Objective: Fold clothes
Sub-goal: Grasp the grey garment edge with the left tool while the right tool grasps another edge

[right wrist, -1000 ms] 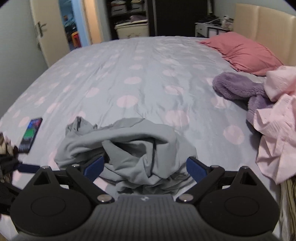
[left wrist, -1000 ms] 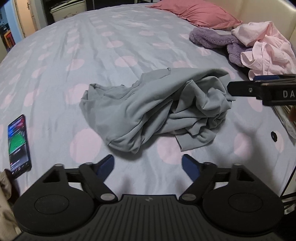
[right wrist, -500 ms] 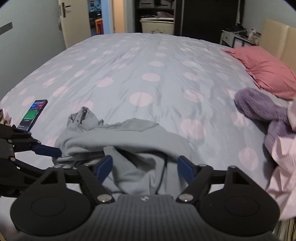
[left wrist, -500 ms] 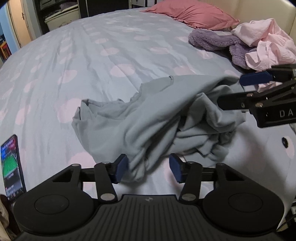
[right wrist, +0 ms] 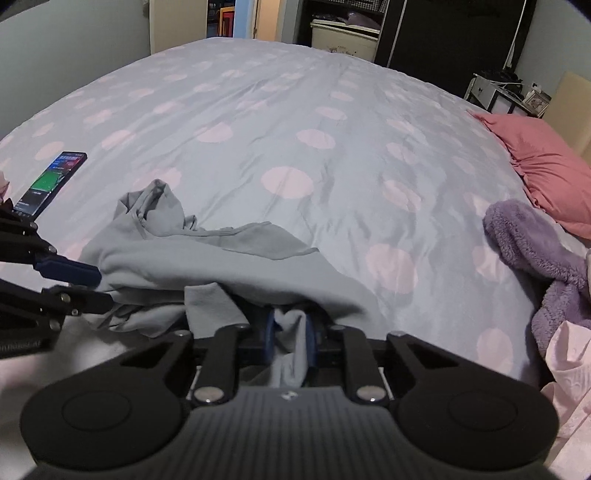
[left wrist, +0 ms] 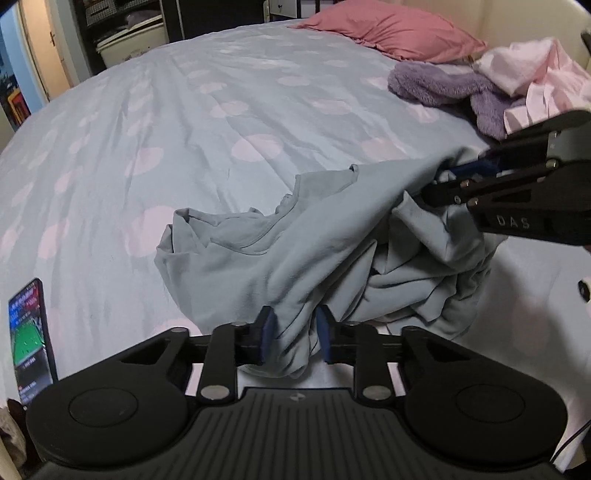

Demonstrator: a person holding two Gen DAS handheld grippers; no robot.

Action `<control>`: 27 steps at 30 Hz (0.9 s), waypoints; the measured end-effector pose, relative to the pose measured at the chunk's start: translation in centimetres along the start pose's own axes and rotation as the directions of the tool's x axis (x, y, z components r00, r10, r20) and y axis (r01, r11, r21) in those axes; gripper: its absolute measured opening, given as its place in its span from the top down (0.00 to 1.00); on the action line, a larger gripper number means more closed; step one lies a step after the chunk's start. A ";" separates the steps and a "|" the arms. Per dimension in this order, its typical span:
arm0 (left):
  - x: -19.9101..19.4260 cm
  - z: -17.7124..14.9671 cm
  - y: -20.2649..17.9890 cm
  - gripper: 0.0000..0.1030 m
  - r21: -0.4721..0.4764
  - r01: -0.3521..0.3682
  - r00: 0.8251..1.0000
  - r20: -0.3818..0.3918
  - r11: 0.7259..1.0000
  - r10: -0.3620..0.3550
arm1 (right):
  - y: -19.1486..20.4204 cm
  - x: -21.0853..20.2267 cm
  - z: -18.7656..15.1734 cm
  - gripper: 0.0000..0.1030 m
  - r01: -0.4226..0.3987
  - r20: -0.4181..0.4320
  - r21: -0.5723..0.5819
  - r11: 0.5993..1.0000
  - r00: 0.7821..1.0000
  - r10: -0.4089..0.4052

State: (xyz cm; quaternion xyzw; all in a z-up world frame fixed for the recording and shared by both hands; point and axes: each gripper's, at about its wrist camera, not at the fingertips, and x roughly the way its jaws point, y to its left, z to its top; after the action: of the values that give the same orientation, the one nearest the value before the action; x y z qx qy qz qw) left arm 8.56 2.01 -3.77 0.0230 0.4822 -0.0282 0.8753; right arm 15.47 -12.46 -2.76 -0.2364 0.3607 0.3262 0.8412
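Bed (left wrist: 229,122): dotted cover; grey shirt (left wrist: 332,236) lay crumpled
Left gripper (left wrist: 293,334): pinched shirt's near edge
Right gripper (right wrist: 290,338): seemingly clamped another fold

The room is dim, with a cool, flat cast over the bed (left wrist: 221,122). Brighter light shows through the doorway (right wrist: 236,18) at the far edge. Shadows are soft. The phone (right wrist: 51,181) screen glows. Fisheye bending curves the bed's edges, and the corners go dark.

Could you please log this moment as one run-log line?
left gripper: shut on crumpled grey garment | right gripper: shut on same garment | garment: bunched on dotted bedspread, unfolded
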 end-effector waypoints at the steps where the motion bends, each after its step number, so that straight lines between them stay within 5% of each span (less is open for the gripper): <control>1: 0.1 0.0 0.1 0.85 -0.005 -0.001 1.000 -0.002 1.000 0.000 | 0.1 0.0 0.0 0.76 0.004 0.000 -0.008 1.000 1.000 -0.004; 4: 0.2 0.0 0.4 0.85 -0.011 -0.006 1.000 -0.004 1.000 0.006 | 0.4 0.0 0.0 0.53 0.018 0.002 -0.031 0.999 1.000 -0.018; 15: 0.3 -0.4 -0.8 0.83 0.080 -0.066 0.995 0.082 0.995 0.059 | 0.7 -0.6 0.8 0.51 0.009 0.011 -0.033 0.999 1.000 -0.009; 27: 0.7 0.4 0.3 0.86 0.005 -0.024 1.000 0.011 1.000 0.024 | 0.6 -1.7 1.6 0.56 -0.060 0.064 -0.037 0.998 0.996 0.062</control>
State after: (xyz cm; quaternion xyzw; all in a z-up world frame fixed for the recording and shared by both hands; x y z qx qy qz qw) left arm 9.35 2.27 -4.15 0.0311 0.4772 -0.0189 0.8780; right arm 14.84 -11.70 -0.58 -0.2292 0.3345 0.3656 0.8378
